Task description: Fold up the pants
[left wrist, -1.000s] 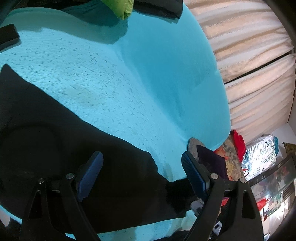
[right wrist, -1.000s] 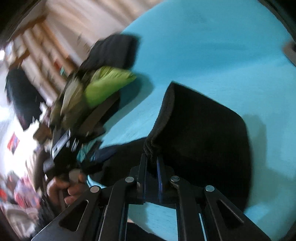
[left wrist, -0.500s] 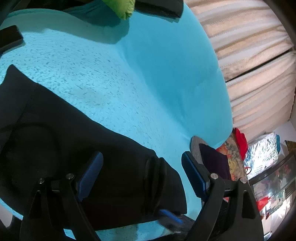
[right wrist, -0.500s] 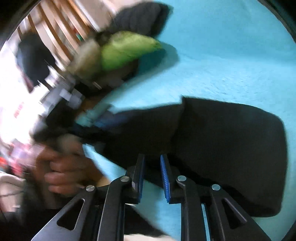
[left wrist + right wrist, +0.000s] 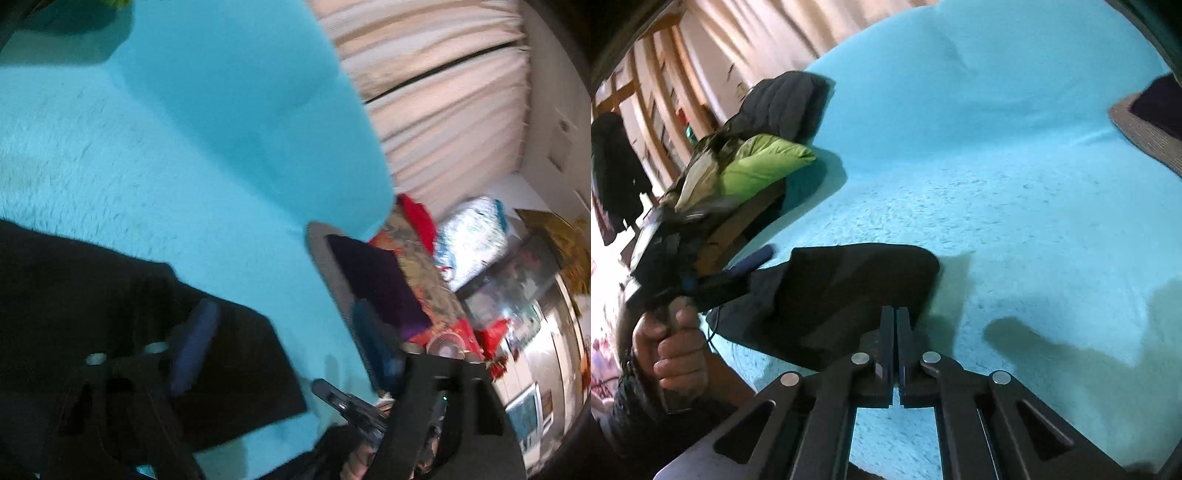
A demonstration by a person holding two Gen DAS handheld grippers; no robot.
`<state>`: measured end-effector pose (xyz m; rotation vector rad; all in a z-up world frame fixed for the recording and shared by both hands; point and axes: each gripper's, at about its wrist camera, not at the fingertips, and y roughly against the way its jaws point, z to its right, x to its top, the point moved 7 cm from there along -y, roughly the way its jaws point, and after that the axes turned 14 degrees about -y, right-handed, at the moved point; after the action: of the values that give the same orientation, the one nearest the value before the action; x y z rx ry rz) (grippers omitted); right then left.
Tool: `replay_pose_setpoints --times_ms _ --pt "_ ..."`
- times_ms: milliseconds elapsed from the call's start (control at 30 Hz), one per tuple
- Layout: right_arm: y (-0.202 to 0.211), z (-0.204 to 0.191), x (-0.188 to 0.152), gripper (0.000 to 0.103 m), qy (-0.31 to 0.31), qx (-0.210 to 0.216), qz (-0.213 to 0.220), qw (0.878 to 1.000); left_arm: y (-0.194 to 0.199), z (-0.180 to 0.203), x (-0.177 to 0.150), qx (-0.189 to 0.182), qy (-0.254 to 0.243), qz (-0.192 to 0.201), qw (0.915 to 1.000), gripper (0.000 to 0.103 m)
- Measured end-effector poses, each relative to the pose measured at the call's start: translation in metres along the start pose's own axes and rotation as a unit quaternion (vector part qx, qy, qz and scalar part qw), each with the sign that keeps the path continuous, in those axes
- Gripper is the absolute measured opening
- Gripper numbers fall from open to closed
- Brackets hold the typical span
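Black pants (image 5: pixel 849 295) lie folded flat on the turquoise blanket (image 5: pixel 960 166). My right gripper (image 5: pixel 895 317) is shut, its tips at the pants' near right edge, and I see no cloth pinched between them. My left gripper (image 5: pixel 286 314) hovers over the pants' (image 5: pixel 92 295) right end. Its jaws are closing. The left pad (image 5: pixel 195 343) is over the cloth and the right pad (image 5: pixel 373 347) is over the bed's edge, neither pressing. In the right wrist view a hand (image 5: pixel 676 350) holds the left gripper (image 5: pixel 753 269) at the pants' left end.
A lime green cushion (image 5: pixel 764 166) and a dark jacket (image 5: pixel 783 103) are piled at the blanket's far left. A grey mat with a purple cushion (image 5: pixel 369 280) lies at the bed's right edge, with clutter and curtains (image 5: pixel 443 110) beyond.
The right gripper let go of the lifted pants fold and closed empty; the pants now lie flat. The left gripper swung right toward the pants' end and its jaws narrowed.
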<state>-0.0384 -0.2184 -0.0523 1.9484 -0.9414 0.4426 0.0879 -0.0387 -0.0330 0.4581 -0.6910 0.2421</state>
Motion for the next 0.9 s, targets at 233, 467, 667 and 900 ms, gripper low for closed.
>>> replay_pose_setpoints --times_ms 233,467,667,900 --pt "-0.045 0.0 -0.007 0.0 0.014 -0.014 -0.041 0.999 -0.021 -0.055 -0.033 0.112 0.057 -0.073 0.9894 0.001" --pt "-0.048 0.011 -0.015 0.0 0.024 -0.007 -0.05 0.998 -0.019 -0.051 -0.038 0.12 0.033 -0.074 0.9895 0.001" --pt "-0.035 -0.015 0.023 0.006 0.033 -0.003 0.005 0.999 -0.021 -0.052 -0.038 0.118 0.038 -0.074 0.9896 0.001" --pt "-0.09 0.002 0.023 0.003 0.027 -0.073 -0.034 0.996 -0.019 -0.055 -0.039 0.118 0.04 -0.074 0.9895 0.001"
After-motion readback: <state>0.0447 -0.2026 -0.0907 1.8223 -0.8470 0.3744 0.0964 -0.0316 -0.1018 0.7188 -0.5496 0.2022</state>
